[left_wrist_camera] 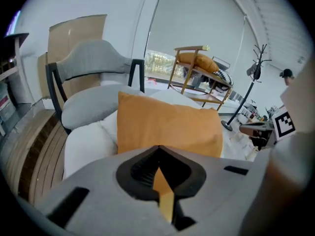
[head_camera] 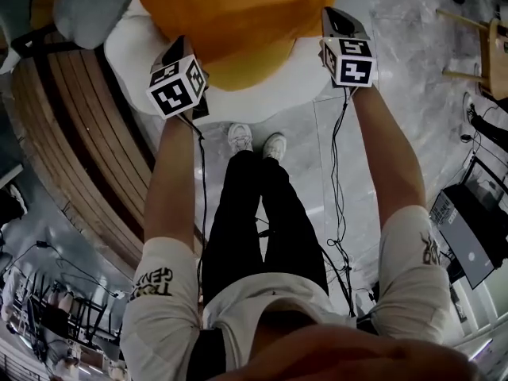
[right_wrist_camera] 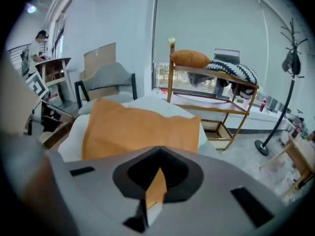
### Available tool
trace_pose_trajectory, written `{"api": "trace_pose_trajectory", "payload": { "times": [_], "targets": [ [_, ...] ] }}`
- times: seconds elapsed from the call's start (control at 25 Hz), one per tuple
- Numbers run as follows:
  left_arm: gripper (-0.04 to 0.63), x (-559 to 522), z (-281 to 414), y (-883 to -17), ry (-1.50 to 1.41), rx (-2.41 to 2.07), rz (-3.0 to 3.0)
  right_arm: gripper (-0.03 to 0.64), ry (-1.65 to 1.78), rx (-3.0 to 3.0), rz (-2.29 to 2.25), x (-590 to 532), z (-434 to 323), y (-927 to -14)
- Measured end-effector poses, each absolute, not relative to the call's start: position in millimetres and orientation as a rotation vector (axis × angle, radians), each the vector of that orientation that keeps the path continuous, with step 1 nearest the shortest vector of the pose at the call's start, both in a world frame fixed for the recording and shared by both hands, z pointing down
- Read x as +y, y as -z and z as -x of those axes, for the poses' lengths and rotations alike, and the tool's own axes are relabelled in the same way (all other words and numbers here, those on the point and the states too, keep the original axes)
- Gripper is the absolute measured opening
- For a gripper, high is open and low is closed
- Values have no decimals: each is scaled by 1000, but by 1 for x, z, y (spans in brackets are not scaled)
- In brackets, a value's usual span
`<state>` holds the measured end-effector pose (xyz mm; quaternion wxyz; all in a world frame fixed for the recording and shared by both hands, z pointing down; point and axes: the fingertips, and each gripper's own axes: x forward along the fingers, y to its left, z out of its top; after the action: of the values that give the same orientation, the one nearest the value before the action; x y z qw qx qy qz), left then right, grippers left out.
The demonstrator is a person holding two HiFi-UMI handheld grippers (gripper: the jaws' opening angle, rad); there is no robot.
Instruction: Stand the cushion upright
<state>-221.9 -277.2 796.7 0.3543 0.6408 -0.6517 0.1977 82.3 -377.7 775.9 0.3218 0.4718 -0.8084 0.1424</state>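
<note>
Two grippers, left (head_camera: pixel 178 48) and right (head_camera: pixel 334 16), each pinched shut on the near edge of the orange cushion (head_camera: pixel 238 10), one toward each corner. Cushion rests on a white padded seat (head_camera: pixel 127 50).

Handling: raise both ends evenly, tip the top back, and settle the lower edge before letting go, since the soft filling will likely slump.

Surroundings: grey chair (left_wrist_camera: pixel 93 77), curved wooden decking (head_camera: pixel 75 133), marble floor (head_camera: pixel 397 62).

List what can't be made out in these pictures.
- Cushion far edge: head view, cut off by the top edge.
- Cushion's lower edge: gripper views, hidden behind left gripper and right gripper.
- Distant person: right gripper view, too small, blurred.
</note>
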Motion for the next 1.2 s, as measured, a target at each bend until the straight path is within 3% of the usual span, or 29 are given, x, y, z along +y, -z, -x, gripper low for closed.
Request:
{"api": "trace_pose_trajectory", "payload": {
  "times": [0.68, 1.2],
  "targets": [
    [21, -195, 115, -528, -278, -1635, -2011, 28, -418, -2410, -1472, -214, -59, -520],
    [21, -170, 66, -299, -213, -1660, -2258, 28, -262, -2574, -1712, -183, -83, -277]
  ]
}}
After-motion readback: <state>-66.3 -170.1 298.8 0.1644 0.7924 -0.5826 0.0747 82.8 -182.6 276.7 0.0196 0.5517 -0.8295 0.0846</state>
